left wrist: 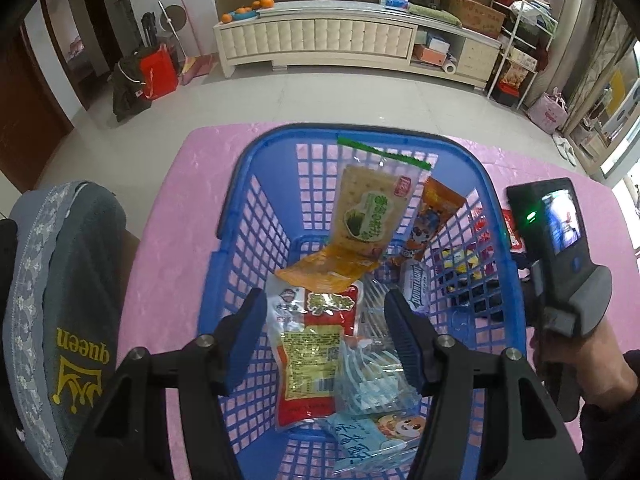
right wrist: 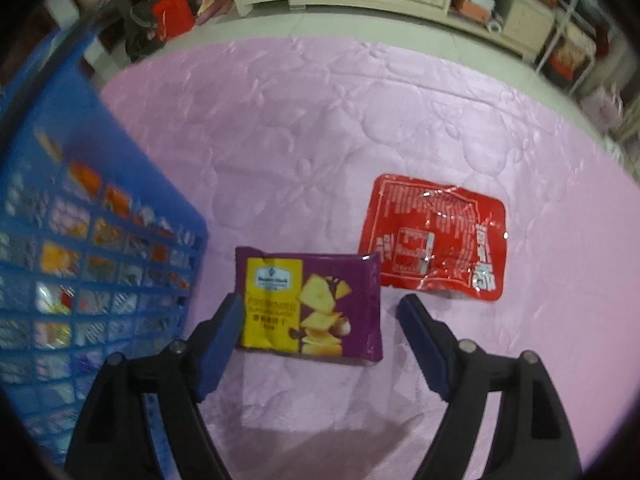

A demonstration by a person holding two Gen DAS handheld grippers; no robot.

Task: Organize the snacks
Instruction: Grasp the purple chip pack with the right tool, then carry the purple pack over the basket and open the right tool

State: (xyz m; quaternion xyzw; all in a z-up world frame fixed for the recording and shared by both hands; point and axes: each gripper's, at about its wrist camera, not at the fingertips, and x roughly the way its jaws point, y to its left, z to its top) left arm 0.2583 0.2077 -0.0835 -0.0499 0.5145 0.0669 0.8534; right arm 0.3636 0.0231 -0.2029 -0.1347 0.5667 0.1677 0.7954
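The left claw (left wrist: pixel 326 334) hangs half-open over the blue basket (left wrist: pixel 256 160) of snacks, gripping nothing. The right claw (right wrist: pixel 320 322) gapes wide around the purple cracker pack (right wrist: pixel 310 304) on the pink bench (right wrist: pixel 320 120), seemingly without touching; a red packet (right wrist: pixel 434 238) lies beside.

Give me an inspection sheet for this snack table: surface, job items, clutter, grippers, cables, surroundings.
Surface: pink quilted cover, creased.
Job's things: blue basket holds many snack packs, including a cracker pack leaning on the far wall and a red pouch. Outside it, flat on the cover: purple-and-yellow snack pack and red foil pack, apart from each other.
Clutter: nothing seen.
Grippers: left hand-held gripper open above the basket, holding nothing; right hand-held gripper open, with the purple-and-yellow snack pack partly between its fingers, not gripped.
Cables: nothing seen.
Surroundings: grey cushion at the table's left; cream cabinet with oranges across the tiled floor; red bag.
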